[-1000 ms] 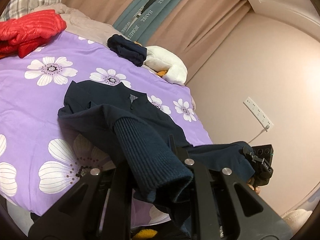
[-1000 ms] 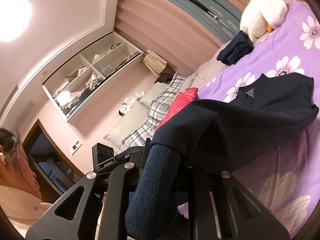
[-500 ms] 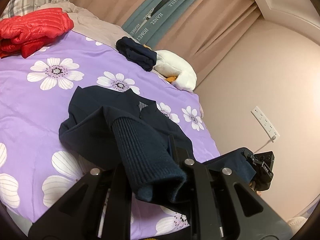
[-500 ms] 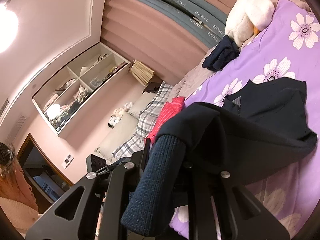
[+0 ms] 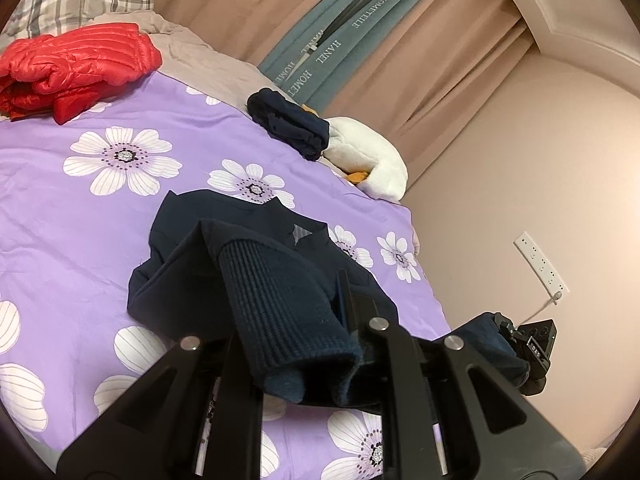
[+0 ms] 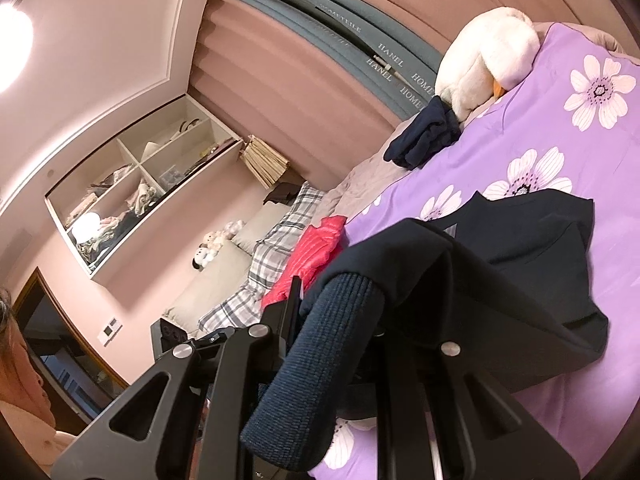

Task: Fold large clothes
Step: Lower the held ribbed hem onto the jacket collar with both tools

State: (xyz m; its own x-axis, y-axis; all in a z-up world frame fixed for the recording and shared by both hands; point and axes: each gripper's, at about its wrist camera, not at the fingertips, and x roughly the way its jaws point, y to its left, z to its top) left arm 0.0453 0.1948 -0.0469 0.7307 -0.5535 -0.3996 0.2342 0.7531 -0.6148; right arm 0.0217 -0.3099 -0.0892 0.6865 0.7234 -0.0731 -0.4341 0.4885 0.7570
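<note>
Navy sweater [image 5: 224,264], ribbed hem lifted, collar flat on bedspread

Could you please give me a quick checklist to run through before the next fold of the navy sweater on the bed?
1. Left claw shut on a ribbed cuff: ok.
2. Right claw shut on the other cuff: ok.
3. Navy sweater body lying on the purple bedspread: ok.
4. Body flat, without wrinkles: not ok, the near part is bunched.
5. Red jacket and plush toy apart from the sweater: ok.
6. Hem position: cannot tell.
</note>
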